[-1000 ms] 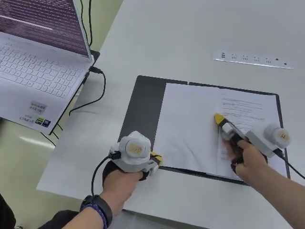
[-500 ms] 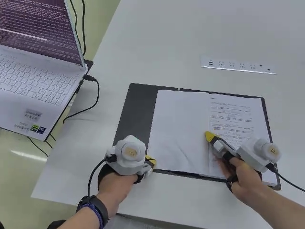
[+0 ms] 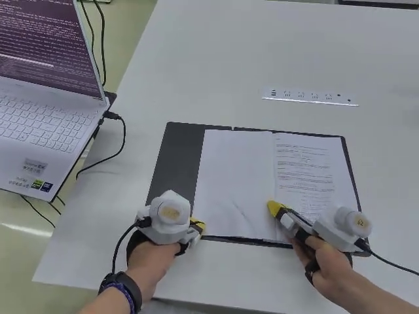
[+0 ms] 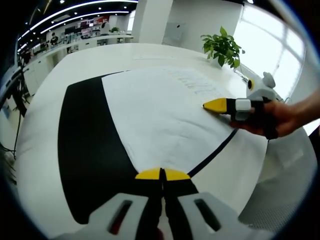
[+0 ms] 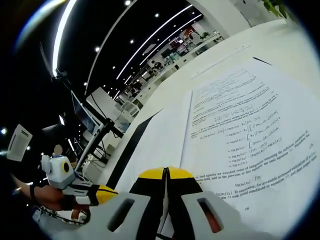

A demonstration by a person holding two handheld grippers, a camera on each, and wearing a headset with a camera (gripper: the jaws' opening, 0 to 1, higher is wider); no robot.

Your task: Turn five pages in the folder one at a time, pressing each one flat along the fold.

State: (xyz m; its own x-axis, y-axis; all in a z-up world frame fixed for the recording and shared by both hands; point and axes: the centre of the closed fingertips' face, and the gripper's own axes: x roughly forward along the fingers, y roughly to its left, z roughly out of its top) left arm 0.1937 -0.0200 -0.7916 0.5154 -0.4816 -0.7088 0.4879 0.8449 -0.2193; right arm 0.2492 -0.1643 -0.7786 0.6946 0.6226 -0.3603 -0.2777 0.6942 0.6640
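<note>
Wrinkling threatens the turned page [image 3: 236,173] of the folder [image 3: 175,157] open on the table [image 3: 262,52] if the closed, empty right claw [image 3: 275,210] at its fold [image 3: 273,171] drags sideways; the left claw [image 3: 196,227], also closed, sits at the folder's near edge.

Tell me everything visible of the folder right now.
The folder lies open and flat on the white table. Its cover looks dark and matte, bare at the left. A blank white page, faintly creased, lies turned left; a printed page lies right. The right gripper, shut, rests near the fold at the near edge; the left gripper, shut, sits at the near-left cover edge.
</note>
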